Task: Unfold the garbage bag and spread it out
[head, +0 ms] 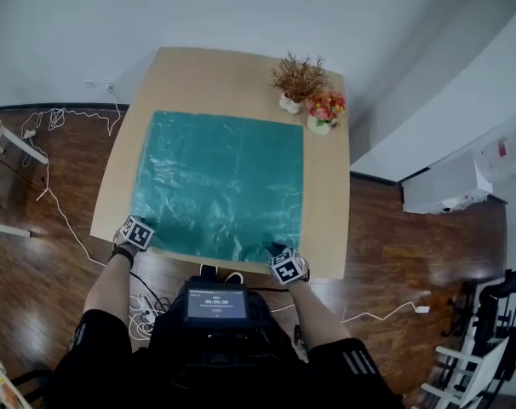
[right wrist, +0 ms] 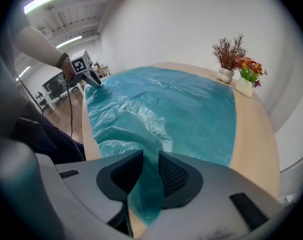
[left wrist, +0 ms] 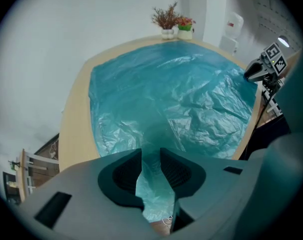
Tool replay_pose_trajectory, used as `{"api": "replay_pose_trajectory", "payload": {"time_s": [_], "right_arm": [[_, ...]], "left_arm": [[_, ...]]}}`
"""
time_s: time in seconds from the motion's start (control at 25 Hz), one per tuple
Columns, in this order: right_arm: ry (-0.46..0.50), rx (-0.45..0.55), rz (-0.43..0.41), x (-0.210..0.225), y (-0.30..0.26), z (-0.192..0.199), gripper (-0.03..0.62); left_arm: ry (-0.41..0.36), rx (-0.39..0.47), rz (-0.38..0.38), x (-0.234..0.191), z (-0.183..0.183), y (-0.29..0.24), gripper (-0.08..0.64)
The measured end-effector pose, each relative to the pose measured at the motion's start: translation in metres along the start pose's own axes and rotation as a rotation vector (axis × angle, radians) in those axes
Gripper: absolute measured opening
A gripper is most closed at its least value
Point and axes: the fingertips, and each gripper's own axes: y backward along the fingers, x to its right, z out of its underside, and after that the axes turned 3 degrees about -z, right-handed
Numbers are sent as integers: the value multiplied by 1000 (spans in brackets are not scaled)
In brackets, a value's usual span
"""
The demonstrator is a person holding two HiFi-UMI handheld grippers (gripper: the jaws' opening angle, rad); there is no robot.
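At the left of the head view, the left gripper (head: pixel 137 233) sits at the near-left corner of the garbage bag (head: pixel 220 181). Its jaws are pinched on the film, and a bunched strip of teal plastic runs up between the pads and out toward the table (head: pixel 215 71). From that corner the bag lies spread across the wooden tabletop as a wide, nearly square sheet. It is flat but finely wrinkled, with bare wood showing along its left, far and right sides. Its near edge runs along the table's near edge between the two tools.

At the bag's near-right corner, the right gripper (head: pixel 283 261) is likewise clamped on the film, with a fold of it caught between its pads. Both tools point steeply down at the table edge, well apart from each other.

At the table's far right corner stand a pot of dried twigs (head: pixel 297 82) and a pot of flowers (head: pixel 324 113). Both are on bare wood just off the bag's far-right corner.
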Motion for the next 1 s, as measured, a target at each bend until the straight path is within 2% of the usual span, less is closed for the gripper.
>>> {"api": "replay_pose_trajectory", "payload": {"time_s": [0.28,0.44,0.68,0.84,1.0], "right_arm": [[7,-16,-9,10,-12,-26,133],[6,-3,-15,14,-15,-33,133],[-17,22,-25,16,-15,-31,126],[-136,134,-26,19,3,-43,124],[-156,265,-65,20,24,-63,118]], "left_arm": [[-11,-7,-5,-28,-25,-16,123],[-51,20,15,-32,-36,-23,123],[-52,45,0,-30,-41,-11,123],[-13,164,3,-15,-62,23,123],[-3,246,24,12,-65,53,123]]}}
